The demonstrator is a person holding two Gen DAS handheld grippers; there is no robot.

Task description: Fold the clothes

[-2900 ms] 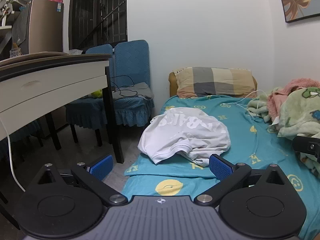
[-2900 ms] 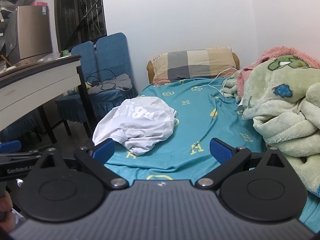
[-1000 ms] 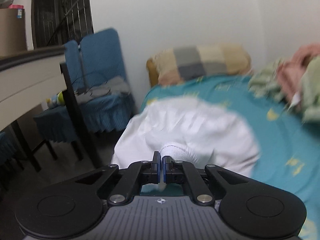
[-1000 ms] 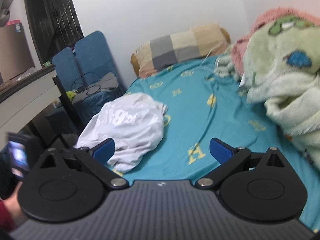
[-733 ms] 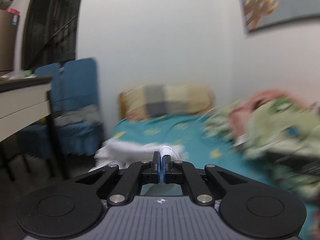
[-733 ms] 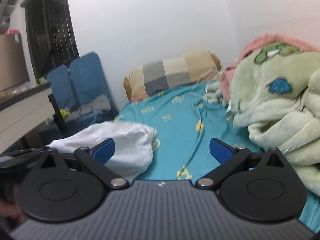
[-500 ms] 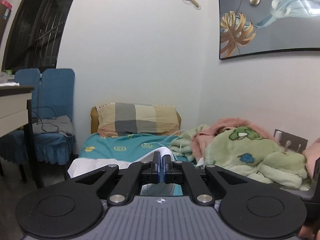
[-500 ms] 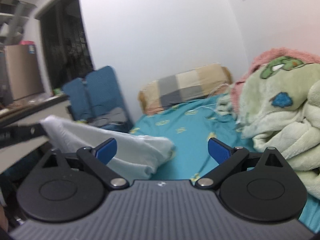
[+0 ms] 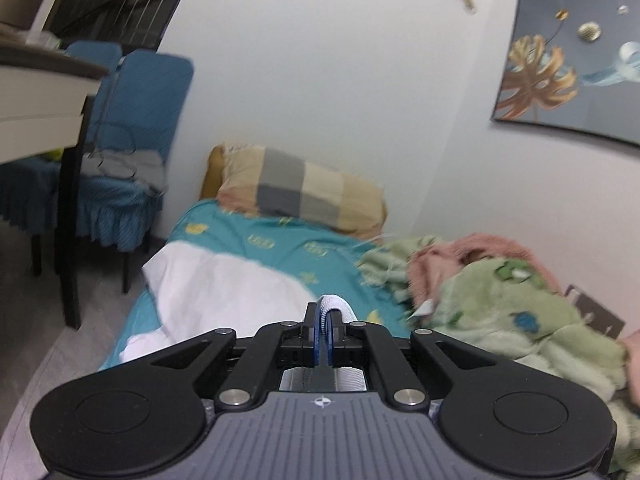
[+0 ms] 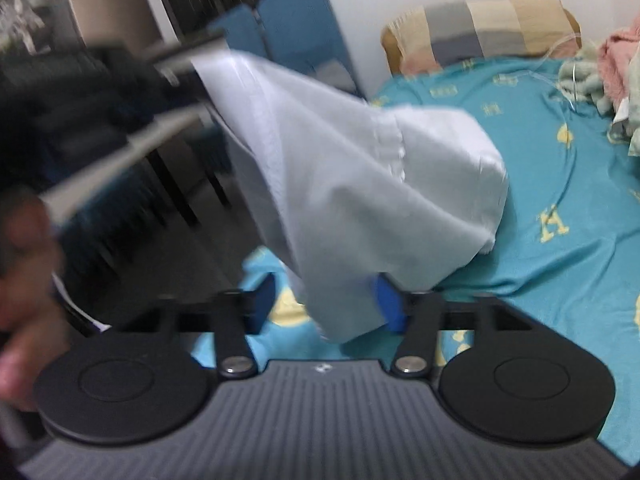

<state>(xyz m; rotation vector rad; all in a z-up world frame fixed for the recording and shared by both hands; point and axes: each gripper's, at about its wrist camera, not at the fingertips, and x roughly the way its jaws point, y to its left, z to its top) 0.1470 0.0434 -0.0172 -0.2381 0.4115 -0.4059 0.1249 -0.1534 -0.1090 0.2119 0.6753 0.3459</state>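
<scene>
Comparing with 1 second ago, the white T-shirt [image 10: 360, 184] has gone from a heap on the bed to a raised drape, with part of it resting on the teal sheet [image 10: 560, 184].

1. The left gripper [image 9: 325, 320] is pressed together on the ribbed collar edge of the garment and carries it upward.
2. The right gripper [image 10: 326, 306], spread wide 1 second ago, has just been closing. A hanging fold lies between its blue pads [image 10: 390, 306]; firm contact cannot be confirmed through the blur.

Assessment: with 2 grip points the shirt can be opened flat, which a fold requires.

Surroundings, left to right: a white worktop [image 9: 40, 112], 2 blue chairs [image 9: 132, 128], a checked pillow [image 9: 304, 192], a green and pink blanket [image 9: 512, 312], and a wall picture [image 9: 568, 60].
</scene>
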